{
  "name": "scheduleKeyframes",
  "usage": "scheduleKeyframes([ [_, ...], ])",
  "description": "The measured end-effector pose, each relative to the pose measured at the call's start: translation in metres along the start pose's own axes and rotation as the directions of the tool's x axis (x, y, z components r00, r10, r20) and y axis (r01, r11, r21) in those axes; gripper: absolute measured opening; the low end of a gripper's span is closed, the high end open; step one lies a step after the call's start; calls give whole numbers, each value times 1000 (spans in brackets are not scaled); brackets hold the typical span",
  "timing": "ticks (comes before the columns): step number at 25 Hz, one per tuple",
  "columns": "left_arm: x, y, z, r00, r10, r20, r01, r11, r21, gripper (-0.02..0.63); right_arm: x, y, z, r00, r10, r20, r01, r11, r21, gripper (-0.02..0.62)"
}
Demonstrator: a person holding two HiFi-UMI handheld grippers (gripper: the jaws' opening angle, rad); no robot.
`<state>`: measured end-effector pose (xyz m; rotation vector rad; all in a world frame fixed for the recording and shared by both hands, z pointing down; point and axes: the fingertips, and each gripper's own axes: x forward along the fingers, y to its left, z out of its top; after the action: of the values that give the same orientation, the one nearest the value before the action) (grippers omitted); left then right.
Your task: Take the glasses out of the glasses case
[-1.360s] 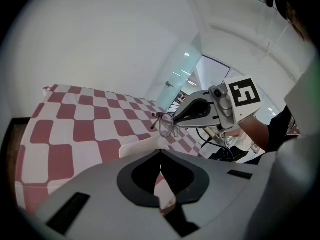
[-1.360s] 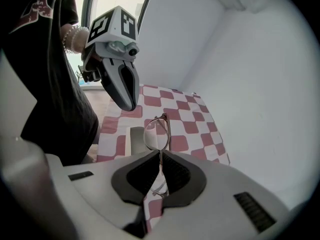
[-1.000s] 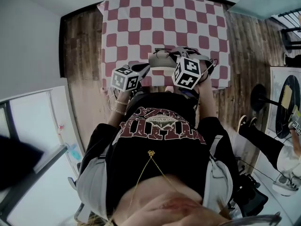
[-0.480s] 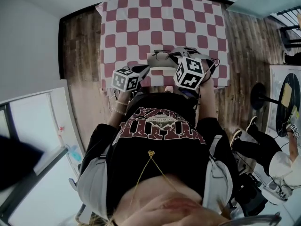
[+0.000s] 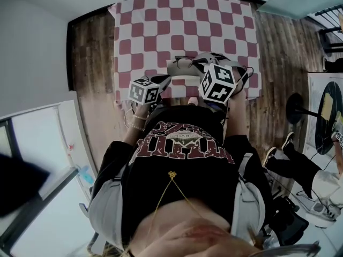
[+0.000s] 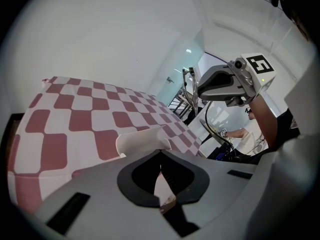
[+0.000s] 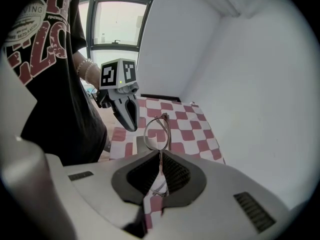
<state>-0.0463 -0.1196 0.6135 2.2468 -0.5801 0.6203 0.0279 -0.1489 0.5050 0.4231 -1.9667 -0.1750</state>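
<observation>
Glasses (image 7: 158, 133) pinched in right tongs (image 7: 161, 155); left tongs (image 6: 160, 152) seemingly pinch case (image 6: 142, 140).

A table (image 5: 187, 20) under a red-and-white checked cloth (image 5: 161, 15) is standing on a dark wooden plank floor (image 5: 94, 52), with plain pale walls (image 7: 250, 59) rising close behind it. Daylight is coming through a dark-framed window (image 7: 117, 26). A bright panel (image 5: 37, 143) at lower left is possibly another window.
</observation>
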Motion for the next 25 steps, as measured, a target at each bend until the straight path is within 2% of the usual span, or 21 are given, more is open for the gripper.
scheduleKeyframes([
  [25,6,-5,-11,1000,4,-22,-4,1000,-7,8,-55,-12,15,998,-52,21,52,999,3,32],
])
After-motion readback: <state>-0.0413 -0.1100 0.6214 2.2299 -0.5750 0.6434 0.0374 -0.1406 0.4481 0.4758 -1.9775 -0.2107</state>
